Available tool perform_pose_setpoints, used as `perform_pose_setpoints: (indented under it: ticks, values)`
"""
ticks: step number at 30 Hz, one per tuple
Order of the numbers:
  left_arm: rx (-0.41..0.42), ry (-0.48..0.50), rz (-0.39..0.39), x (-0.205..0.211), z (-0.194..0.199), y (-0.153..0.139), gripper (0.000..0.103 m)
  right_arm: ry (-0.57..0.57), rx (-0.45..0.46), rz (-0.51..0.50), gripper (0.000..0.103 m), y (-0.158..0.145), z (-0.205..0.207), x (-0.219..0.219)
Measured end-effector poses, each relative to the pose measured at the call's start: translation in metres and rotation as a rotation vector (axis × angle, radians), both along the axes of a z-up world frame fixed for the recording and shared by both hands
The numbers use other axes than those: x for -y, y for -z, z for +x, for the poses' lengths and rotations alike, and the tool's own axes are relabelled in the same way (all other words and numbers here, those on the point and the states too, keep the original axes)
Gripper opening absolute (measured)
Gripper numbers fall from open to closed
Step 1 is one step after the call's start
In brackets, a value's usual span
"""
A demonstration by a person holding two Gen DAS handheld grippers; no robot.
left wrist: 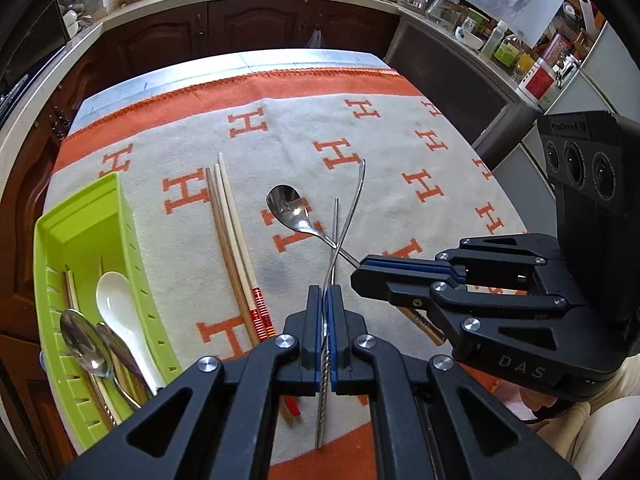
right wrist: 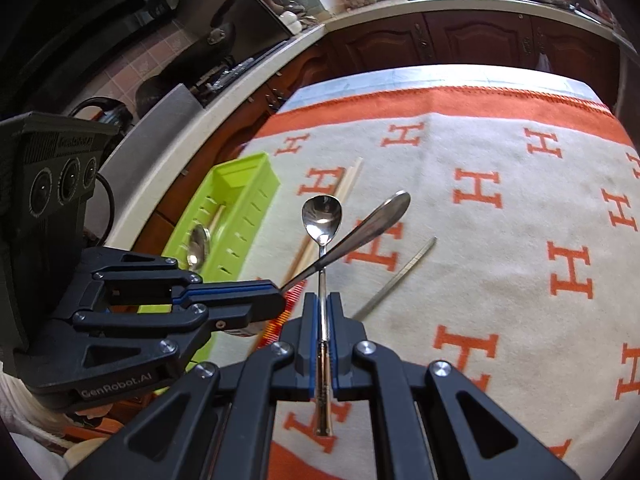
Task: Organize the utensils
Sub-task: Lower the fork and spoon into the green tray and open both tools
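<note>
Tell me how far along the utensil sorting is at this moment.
Partly done. The green tray already holds two metal spoons and a white spoon. In hand: the left gripper clamps the left-held spoon, the right gripper the right-held spoon. Left: wooden chopsticks and a metal chopstick lie on the cloth.

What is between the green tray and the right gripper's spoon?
Wooden chopsticks lie between the green tray and the spoon, clearest in the left wrist view.
</note>
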State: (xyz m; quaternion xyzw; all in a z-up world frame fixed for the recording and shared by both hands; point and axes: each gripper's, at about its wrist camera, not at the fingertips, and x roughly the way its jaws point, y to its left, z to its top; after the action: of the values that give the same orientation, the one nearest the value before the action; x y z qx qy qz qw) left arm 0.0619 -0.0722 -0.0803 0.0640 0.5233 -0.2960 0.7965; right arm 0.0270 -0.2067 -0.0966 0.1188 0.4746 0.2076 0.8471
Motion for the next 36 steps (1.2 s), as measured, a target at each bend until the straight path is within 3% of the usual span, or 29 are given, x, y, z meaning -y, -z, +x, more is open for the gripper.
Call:
perform_pose_setpoints:
  ticks: [8, 14, 22, 31, 33, 36]
  values:
    - [0.057, -0.13, -0.022, -0.053, -0.015, -0.04, 0.0, -0.111, 0.04, 0.055, 0.004, -0.029, -0.001, -0.04]
    - [0.081, -0.326, -0.045, -0.111, -0.022, -0.052, 0.0, -0.198, 0.022, 0.103, 0.004, -0.043, 0.008, -0.085]
    - [0.031, -0.576, -0.051, -0.165, -0.024, -0.012, 0.0, -0.206, -0.113, 0.075, 0.004, -0.022, 0.024, -0.132]
    - [-0.032, -0.661, -0.04, -0.179, -0.026, 0.032, 0.001, -0.123, -0.246, 0.079, 0.004, 0.006, 0.031, -0.144]
    - [-0.031, -0.654, -0.034, -0.177, -0.026, 0.033, 0.006, -0.119, -0.256, 0.075, 0.004, 0.008, 0.032, -0.147]
    - [-0.022, -0.651, -0.032, -0.178, -0.027, 0.03, 0.024, -0.151, -0.29, 0.072, 0.007, 0.012, 0.033, -0.154]
